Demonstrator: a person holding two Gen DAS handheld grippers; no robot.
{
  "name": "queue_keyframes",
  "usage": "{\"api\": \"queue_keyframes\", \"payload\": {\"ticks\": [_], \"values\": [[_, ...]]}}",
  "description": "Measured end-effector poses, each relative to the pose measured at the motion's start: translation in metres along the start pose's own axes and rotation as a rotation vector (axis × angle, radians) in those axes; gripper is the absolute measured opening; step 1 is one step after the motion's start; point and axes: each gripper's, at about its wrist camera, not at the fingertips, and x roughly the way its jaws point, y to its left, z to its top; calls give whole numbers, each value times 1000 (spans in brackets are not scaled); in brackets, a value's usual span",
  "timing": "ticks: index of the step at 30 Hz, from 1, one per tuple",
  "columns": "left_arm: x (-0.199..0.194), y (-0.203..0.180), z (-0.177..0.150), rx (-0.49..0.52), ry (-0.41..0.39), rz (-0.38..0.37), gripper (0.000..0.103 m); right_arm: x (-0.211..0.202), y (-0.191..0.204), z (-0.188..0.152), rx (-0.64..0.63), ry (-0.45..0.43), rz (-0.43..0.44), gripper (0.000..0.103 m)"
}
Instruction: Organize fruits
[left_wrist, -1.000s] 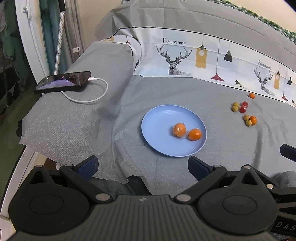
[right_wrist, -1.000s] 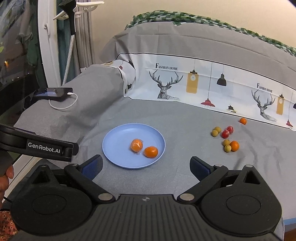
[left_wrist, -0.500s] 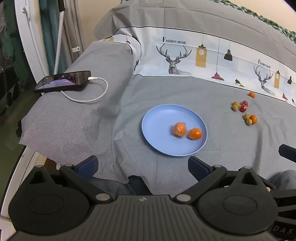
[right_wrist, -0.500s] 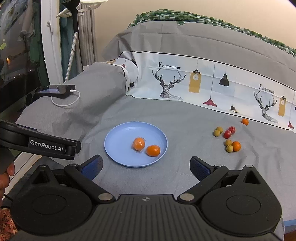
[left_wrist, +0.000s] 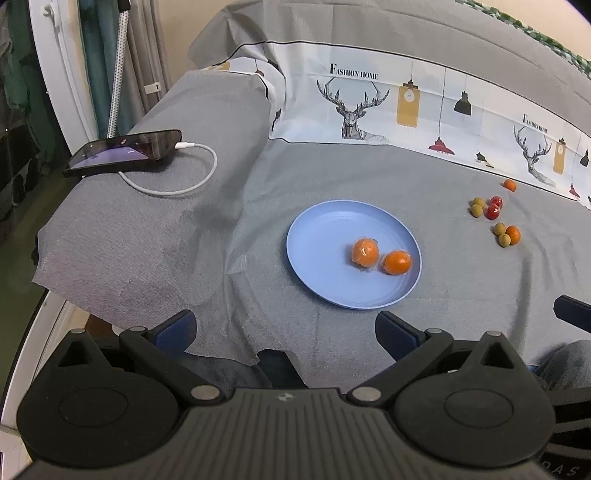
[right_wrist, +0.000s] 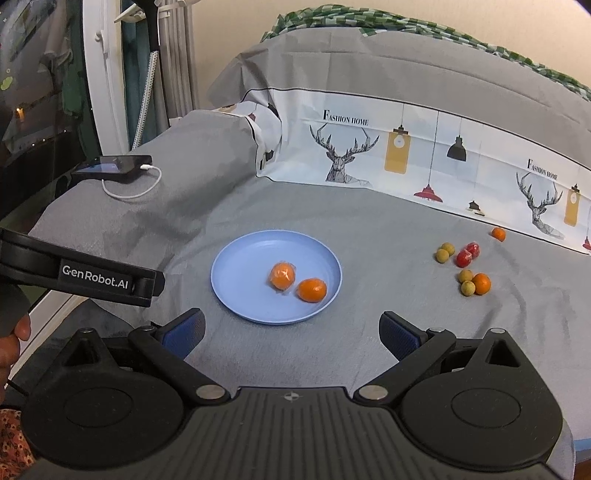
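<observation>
Right gripper (right_wrist: 291, 332): jaws wide, empty, staged for next pick.
Left gripper (left_wrist: 284, 332): same.
Blue plate (right_wrist: 236, 280): collects two oranges (right_wrist: 297, 282).
Loose fruit (right_wrist: 466, 267): awaiting transfer.

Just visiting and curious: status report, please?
Left gripper and right gripper open, empty. Two oranges on plate; loose fruits on cloth at right. Nothing in the way.

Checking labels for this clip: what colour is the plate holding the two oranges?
Light blue, plain, no pattern. The plate shows best in the right wrist view.
</observation>
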Motion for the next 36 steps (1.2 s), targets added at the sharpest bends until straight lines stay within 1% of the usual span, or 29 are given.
{"api": "queue_keyframes", "payload": {"ticks": [10,13,16,20,24,27,31,36], "values": [[16,-5,5,17,40,8,103,17,-3,0,15,34,14,100],[23,-10,7,30,62,11,103,24,-12,-2,49,44,8,100],[32,-17,10,39,89,16,103,33,-30,-6,98,47,-25,100],[47,-29,19,52,124,19,103,53,-66,-11,182,51,-95,100],[65,-46,34,46,176,2,103,88,-116,-15,266,39,-191,100],[79,-60,47,45,207,-7,103,127,-161,-16,338,40,-223,100],[94,-79,63,48,221,6,103,190,-217,-17,412,55,-268,100],[119,-107,81,74,252,11,103,247,-264,-20,465,68,-334,100]]}}
